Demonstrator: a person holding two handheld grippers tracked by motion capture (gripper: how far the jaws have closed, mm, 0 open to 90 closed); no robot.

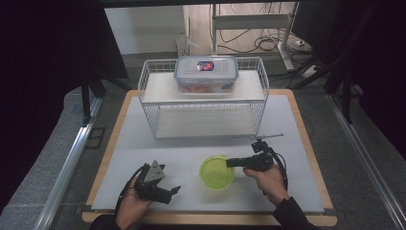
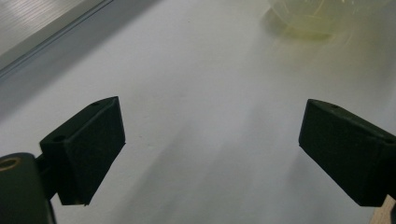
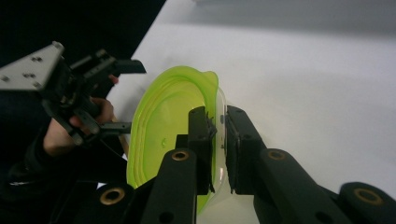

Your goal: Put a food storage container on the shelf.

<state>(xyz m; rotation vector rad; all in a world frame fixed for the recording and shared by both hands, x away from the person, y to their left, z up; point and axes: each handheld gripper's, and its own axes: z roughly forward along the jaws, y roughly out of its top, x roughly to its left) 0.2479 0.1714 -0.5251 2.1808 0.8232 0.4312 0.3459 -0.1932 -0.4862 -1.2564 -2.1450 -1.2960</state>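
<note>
The green bowl (image 1: 217,172) sits on the white counter (image 1: 297,143), at the wire rack's (image 1: 203,98) 6 o'clock. The right gripper (image 3: 218,135) has its fingers closed on the bowl's rim at 3 o'clock. The left gripper (image 1: 167,190), at 9 o'clock, holds its fingers wide open.

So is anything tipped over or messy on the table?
No, nothing stands out. The green bowl sits upright on the white mat with the right gripper pinching its rim. The lidded box rests squarely on the wire rack. The left gripper is open, holding nothing.
</note>
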